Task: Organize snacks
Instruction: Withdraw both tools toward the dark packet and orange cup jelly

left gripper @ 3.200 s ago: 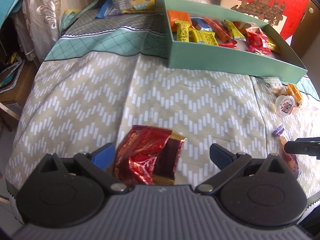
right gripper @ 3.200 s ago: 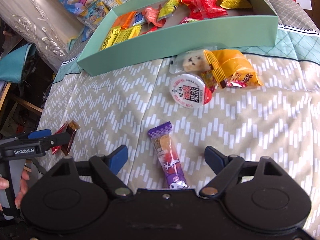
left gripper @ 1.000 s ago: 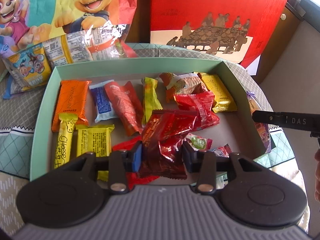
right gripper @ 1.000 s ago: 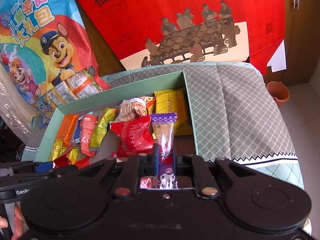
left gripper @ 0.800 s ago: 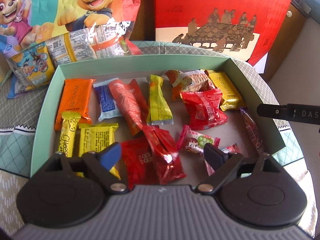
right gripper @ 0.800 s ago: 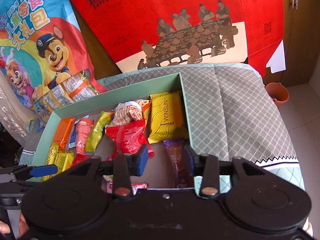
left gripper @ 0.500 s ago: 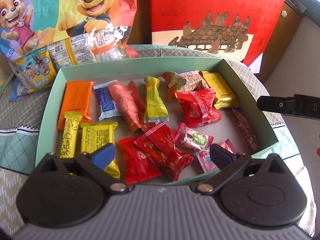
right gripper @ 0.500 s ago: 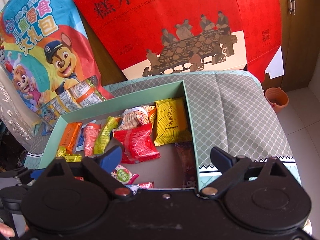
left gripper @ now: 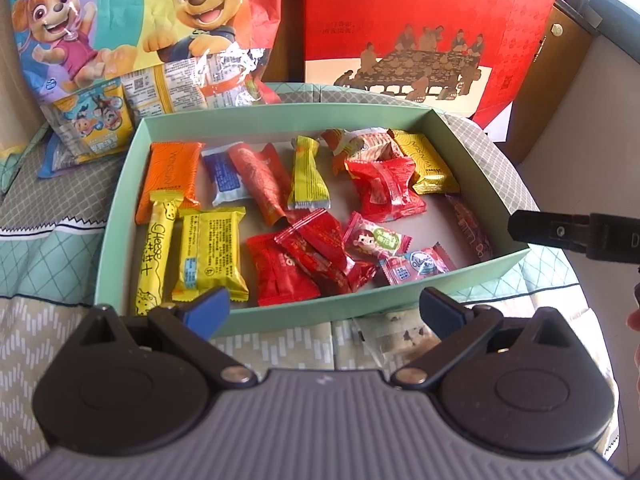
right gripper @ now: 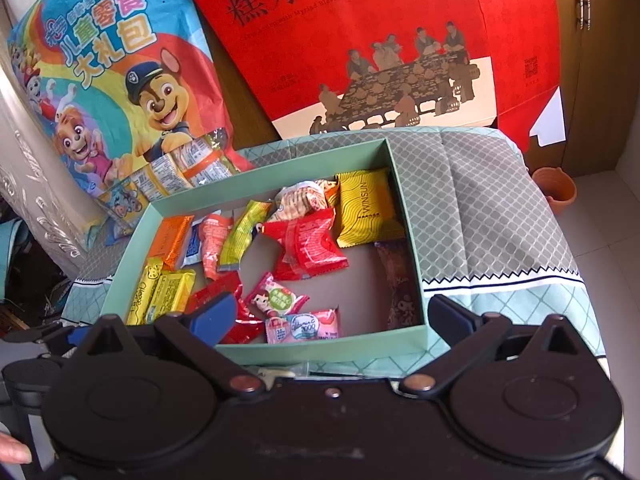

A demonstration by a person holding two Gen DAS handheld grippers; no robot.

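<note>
Left wrist view: left tongs (left gripper: pixel 322 306) standing wide, gripping nothing, hovering at lower frame over near wall of mint box (left gripper: pixel 120 216). Snacks lying inside box, dark red packet (left gripper: pixel 316 250) at centre (among other red wrappers). Cookie packet (left gripper: pixel 400 334) lying outside on chevron cloth (left gripper: pixel 280 346), bottom centre.

Right wrist view: right tongs (right gripper: pixel 332 316) opening wide, nothing between them, lower frame. Purple stick snack (right gripper: pixel 396 280) lying inside box along right wall.

Patterned cloth (left gripper: pixel 52 252) bears green box (left gripper: pixel 120 216), wrapped biscuit (left gripper: pixel 400 336)
</note>
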